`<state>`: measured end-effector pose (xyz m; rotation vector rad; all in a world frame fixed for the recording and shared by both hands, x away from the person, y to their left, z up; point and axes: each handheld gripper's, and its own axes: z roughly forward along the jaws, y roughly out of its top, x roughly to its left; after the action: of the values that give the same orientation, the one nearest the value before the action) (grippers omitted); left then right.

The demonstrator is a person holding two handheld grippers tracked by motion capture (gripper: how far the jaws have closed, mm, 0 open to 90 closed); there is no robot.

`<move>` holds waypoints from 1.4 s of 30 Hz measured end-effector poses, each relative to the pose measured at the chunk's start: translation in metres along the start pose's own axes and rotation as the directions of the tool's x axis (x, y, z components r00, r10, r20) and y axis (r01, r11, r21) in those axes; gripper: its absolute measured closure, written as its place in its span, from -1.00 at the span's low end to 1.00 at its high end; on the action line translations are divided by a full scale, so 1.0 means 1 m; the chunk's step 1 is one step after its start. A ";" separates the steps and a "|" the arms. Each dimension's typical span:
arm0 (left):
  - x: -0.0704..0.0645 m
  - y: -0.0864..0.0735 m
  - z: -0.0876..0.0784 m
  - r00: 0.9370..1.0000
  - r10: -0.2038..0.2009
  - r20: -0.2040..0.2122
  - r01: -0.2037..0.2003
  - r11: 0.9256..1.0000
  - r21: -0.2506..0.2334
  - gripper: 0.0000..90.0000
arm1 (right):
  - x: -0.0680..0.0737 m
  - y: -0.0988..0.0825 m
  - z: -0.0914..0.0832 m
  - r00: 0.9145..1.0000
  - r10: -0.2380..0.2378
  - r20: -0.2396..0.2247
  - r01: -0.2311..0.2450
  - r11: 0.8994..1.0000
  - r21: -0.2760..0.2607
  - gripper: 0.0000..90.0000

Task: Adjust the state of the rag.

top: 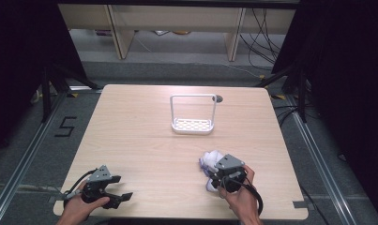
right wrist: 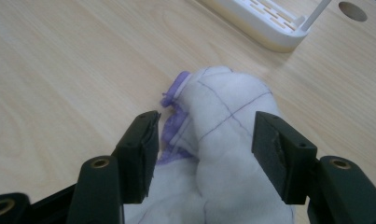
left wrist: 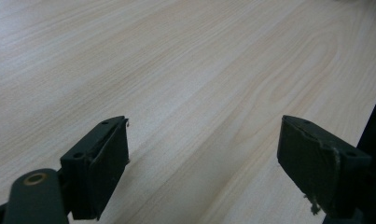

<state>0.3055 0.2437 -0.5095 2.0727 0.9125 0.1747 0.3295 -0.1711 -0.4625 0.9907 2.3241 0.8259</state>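
A crumpled white cloth (top: 210, 159) with thin purple lines and a purple edge lies on the wooden table (top: 144, 136) at the front right. My right gripper (top: 215, 169) sits over it. In the right gripper view the cloth (right wrist: 223, 140) bulges up between the two black jaws, and the right gripper (right wrist: 204, 123) is shut on it, with both pads against the fabric. My left gripper (top: 120, 187) rests at the front left corner. It stands open (left wrist: 204, 126) with only bare wood between its jaws.
A white slotted rack (top: 192, 125) with a tall loop handle stands at the middle back of the table, ahead of the cloth (right wrist: 269, 23). A round cable hole (top: 218, 99) lies just behind it. Shelving legs and cables stand beyond the table's far edge.
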 end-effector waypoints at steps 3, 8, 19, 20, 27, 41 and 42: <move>0.000 0.001 0.000 1.000 0.013 0.001 -0.013 1.000 0.008 -0.65 | -0.002 0.004 0.013 1.000 -0.018 0.025 0.017 0.999 0.037 -0.06; 0.001 0.001 -0.001 1.000 0.015 -0.005 -0.015 1.000 0.015 -0.65 | -0.002 0.003 0.024 0.997 -0.076 0.030 0.073 0.993 0.091 0.13; -0.001 0.001 0.000 1.000 0.001 -0.002 -0.001 1.000 0.002 -0.64 | -0.014 0.014 -0.007 0.992 -0.126 0.021 0.126 0.992 -0.024 0.91; -0.001 0.001 0.000 1.000 0.001 -0.002 -0.001 1.000 0.002 -0.64 | -0.014 0.014 -0.007 0.992 -0.126 0.021 0.126 0.992 -0.024 0.91; -0.002 0.004 0.002 1.000 0.004 0.006 -0.004 1.000 -0.013 -0.64 | -0.013 0.029 -0.042 0.993 -0.047 -0.111 0.027 0.985 -0.169 0.91; -0.003 0.007 -0.001 1.000 0.027 -0.005 -0.027 0.999 -0.043 -0.64 | 0.006 0.074 -0.085 0.941 -0.121 -0.316 -0.005 0.928 -0.372 0.92; -0.004 0.007 -0.001 1.000 0.023 -0.007 -0.024 0.999 -0.048 -0.64 | 0.006 0.074 -0.085 0.941 -0.121 -0.316 -0.005 0.928 -0.372 0.92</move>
<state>0.3061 0.2388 -0.5034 2.0404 0.8800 0.2141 0.3078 -0.1542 -0.3534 0.6517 2.3257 1.4378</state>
